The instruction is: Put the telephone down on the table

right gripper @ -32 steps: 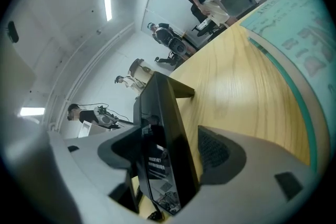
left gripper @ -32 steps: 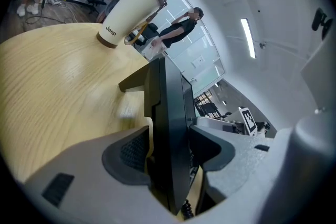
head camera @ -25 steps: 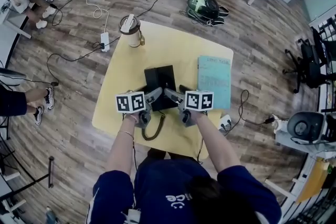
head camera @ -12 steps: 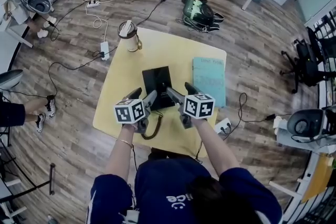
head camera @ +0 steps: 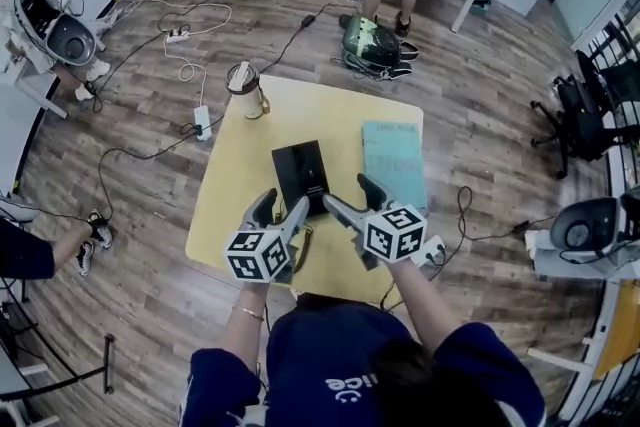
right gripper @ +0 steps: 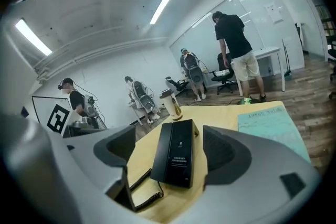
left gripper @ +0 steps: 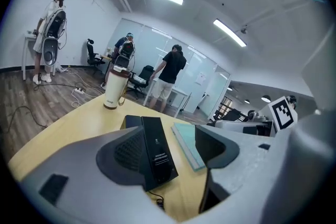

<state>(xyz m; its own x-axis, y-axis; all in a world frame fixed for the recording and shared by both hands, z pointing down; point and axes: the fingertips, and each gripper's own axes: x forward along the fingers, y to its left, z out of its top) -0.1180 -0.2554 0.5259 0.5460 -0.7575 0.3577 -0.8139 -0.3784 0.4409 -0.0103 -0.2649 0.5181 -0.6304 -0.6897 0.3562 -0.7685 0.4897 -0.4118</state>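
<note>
Left gripper (head camera: 283, 211): jaws wide apart, nothing between them. Right gripper (head camera: 347, 195): likewise spread and empty. Just ahead of both lies the coiled cord (right gripper: 137, 184), then the telephone (head camera: 302, 173), flat on the table (head camera: 235, 165) with neither gripper touching it. Beyond it to the right is a book (head camera: 394, 160). Judgement: the set-down looks complete and nothing remains.

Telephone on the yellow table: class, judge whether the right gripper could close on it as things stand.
Probably yes. The right gripper hangs open just short of the telephone, which lies flat on the table with nothing between it and the jaws.
</note>
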